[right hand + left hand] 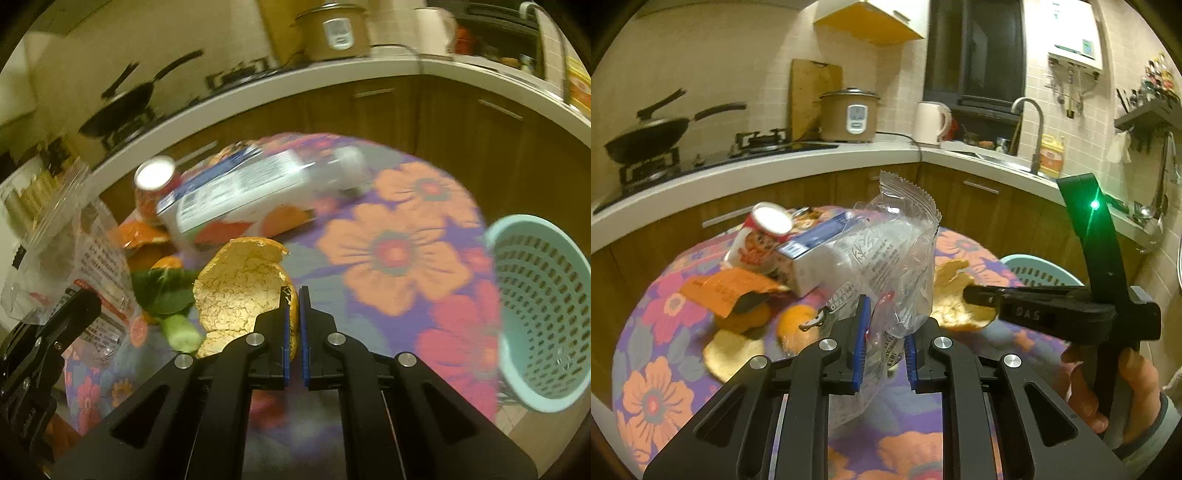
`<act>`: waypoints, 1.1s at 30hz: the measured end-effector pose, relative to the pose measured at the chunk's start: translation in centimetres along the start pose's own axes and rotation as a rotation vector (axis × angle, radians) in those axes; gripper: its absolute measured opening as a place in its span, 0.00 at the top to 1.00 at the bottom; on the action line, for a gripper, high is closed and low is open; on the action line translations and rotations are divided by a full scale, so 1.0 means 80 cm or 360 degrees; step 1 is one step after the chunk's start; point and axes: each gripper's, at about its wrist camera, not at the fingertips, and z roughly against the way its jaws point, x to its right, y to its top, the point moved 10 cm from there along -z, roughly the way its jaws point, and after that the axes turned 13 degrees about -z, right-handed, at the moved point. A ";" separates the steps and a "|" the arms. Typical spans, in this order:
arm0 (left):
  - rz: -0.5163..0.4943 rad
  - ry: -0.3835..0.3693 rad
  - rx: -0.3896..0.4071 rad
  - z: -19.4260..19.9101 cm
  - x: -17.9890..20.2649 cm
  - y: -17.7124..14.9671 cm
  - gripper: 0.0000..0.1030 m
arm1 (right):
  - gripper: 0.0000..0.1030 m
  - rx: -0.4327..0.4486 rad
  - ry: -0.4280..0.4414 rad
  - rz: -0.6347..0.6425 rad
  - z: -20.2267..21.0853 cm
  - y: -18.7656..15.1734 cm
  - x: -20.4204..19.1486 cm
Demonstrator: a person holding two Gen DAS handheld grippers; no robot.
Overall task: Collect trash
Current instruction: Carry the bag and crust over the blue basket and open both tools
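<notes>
My left gripper point(884, 338) is shut on a clear plastic wrapper point(886, 254) and holds it above the flowered table point(657, 387). The wrapper also shows at the left of the right wrist view point(88, 258). My right gripper point(294, 295) is shut on the edge of a large orange peel point(240, 288) and holds it over the table; it also shows in the left wrist view point(955, 295). A milk carton point(240, 192), a red can point(155, 181), an orange wrapper point(724, 290), more peels point(733, 354) and a green vegetable piece point(173, 310) lie on the table.
A light blue slatted basket point(546, 317) stands off the table's right edge. Behind the table runs a white kitchen counter point(812, 158) with a wok point(646, 136), rice cooker point(849, 114), kettle point(931, 122) and sink faucet point(1030, 125).
</notes>
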 end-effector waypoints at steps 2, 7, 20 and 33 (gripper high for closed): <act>-0.0038 -0.0013 0.0010 -0.001 0.015 0.010 0.85 | 0.97 0.0042 -0.0009 -0.0042 0.015 0.011 0.019; -0.0132 -0.0062 0.0029 -0.013 0.062 0.035 0.85 | 0.97 0.0163 -0.0090 -0.0149 0.048 0.038 0.084; -0.0357 -0.0248 -0.0005 -0.092 0.211 0.096 0.86 | 0.97 0.0318 -0.0292 -0.0462 0.103 0.067 0.269; -0.0471 -0.0444 -0.0149 -0.190 0.319 0.115 0.85 | 0.97 0.0225 -0.0431 -0.0658 0.075 0.054 0.370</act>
